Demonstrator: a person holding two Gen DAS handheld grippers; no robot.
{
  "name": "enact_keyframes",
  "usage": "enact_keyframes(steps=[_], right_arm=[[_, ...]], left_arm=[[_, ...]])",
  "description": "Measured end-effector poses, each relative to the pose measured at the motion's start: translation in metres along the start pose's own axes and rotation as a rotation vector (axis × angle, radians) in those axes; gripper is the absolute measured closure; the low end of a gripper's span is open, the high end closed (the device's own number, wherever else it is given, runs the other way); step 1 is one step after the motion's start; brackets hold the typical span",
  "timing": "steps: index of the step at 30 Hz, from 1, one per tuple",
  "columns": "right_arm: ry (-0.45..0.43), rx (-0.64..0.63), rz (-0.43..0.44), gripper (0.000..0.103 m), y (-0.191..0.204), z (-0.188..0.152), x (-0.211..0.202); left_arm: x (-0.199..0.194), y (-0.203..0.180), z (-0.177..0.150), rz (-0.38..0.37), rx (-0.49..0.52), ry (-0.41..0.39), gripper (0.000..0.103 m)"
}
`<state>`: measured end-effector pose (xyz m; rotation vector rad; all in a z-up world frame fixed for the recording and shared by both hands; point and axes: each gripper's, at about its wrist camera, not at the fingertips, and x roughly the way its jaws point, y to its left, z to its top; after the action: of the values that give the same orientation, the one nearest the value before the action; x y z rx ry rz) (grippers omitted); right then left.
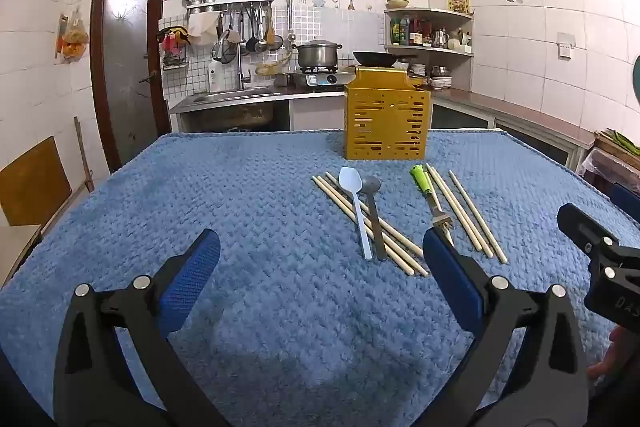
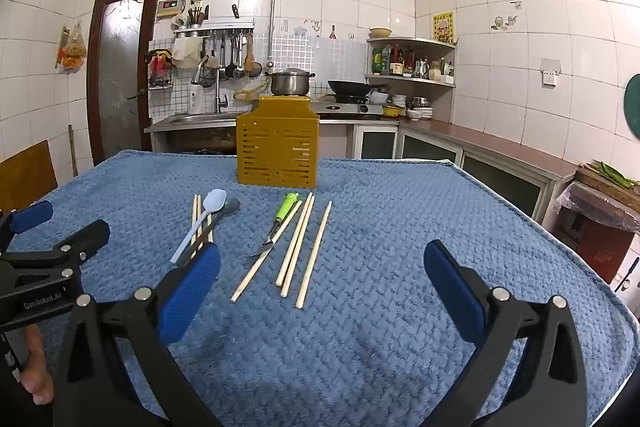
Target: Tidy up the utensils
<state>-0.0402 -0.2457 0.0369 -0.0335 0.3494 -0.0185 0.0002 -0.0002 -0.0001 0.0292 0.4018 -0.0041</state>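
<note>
Blue textured cloth over whole table, kitchen behind. Yellow slotted utensil holder upright near far edge, roughly mid-width; top interior hidden, so compartments unknown.

Left gripper hovering over near half of cloth, fingers wide apart, nothing between. Right gripper likewise spread wide, empty, low over near half, just beside left one.

Utensils loose on cloth, between holder and grippers, all apart from holder:
- Chopsticks, right group: four, fanned, ends toward near edge.
- Chopsticks, left group: about three, under the spoons.
- White plastic spoon and grey spoon side by side, touching, lying across left chopsticks.
- Green-handled fork, tines toward near edge, one chopstick touching it alongside.

Judged stage: start, nothing sorted yet.

Risks, judged:
- Grabbing a spoon likely drags its neighbour or rolls chopsticks underneath, since stacked.
- Thin round sticks flat on soft pile: pads may slip or pinch cloth.
- Fork pick may flick adjacent chopstick.
- Grippers close together: collision if both reach centre.
- Light holder near far edge could tip or slide off if knocked on insertion.
</note>
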Motion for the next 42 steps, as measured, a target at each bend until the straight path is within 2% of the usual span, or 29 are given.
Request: enact_keyframes(steps=[42], right_arm=[[-0.006,-0.015,-0.011,0.004,-0.0008,0.0015,-0.0042]], left_arm=[[0.0011,0.0009,-0.0009,-0.009,-0.01,0.005,0.005]])
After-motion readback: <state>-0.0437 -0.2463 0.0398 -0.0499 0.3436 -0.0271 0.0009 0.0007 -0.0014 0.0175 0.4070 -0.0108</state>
